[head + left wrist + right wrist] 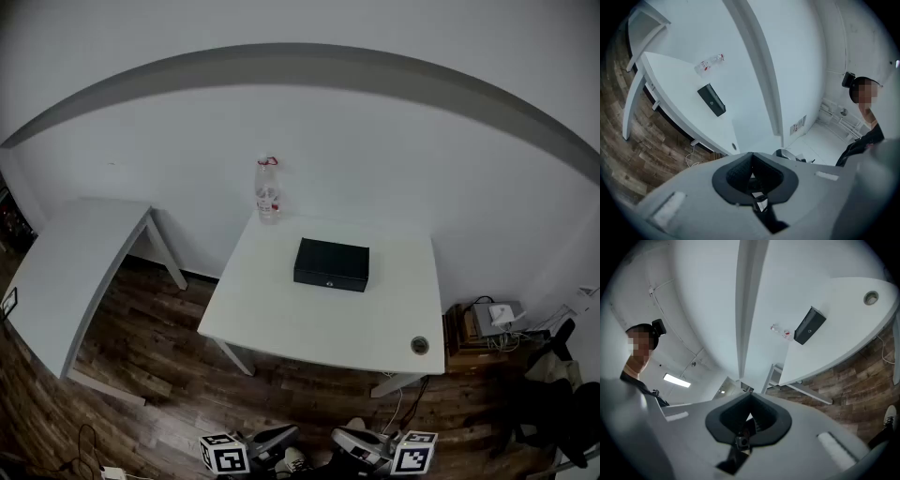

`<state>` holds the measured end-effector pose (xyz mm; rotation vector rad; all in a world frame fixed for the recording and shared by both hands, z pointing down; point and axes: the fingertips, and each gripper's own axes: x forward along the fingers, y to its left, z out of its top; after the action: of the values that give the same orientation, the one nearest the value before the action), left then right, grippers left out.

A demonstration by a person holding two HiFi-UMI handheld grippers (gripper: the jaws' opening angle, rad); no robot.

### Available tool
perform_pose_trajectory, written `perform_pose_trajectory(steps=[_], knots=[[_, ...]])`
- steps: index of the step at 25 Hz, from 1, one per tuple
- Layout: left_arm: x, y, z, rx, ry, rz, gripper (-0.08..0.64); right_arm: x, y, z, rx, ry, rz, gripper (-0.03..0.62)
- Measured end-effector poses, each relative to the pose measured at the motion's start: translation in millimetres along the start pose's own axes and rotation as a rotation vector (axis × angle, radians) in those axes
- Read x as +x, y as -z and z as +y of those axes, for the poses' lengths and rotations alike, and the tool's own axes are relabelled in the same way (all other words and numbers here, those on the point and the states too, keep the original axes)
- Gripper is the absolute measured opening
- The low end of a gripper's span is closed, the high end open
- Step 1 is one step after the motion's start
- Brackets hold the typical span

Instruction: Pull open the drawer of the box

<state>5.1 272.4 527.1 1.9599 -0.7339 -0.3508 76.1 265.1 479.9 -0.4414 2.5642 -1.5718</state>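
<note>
My 2 grippers, left and right, are clenched empty at 6 o'clock, well short of the white table. The black box sits mid-table at 12 o'clock, drawer shut. Pulled unbraced, the whole box may slide. The cable hole at 1 o'clock and the bottle at 11 block nothing.

A clear bottle stands upright at the far edge of the white table. A round grommet sits near its front right corner. A second table stands at left on the wood floor.
</note>
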Motion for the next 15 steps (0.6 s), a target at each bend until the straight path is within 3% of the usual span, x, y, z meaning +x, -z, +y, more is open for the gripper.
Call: perform_pose_trajectory(steps=[15], knots=[[5.5, -0.8, -1.5, 0.001, 0.003, 0.006, 0.002, -4.7, -5.2, -1.7, -0.008, 0.004, -0.01, 0.003]])
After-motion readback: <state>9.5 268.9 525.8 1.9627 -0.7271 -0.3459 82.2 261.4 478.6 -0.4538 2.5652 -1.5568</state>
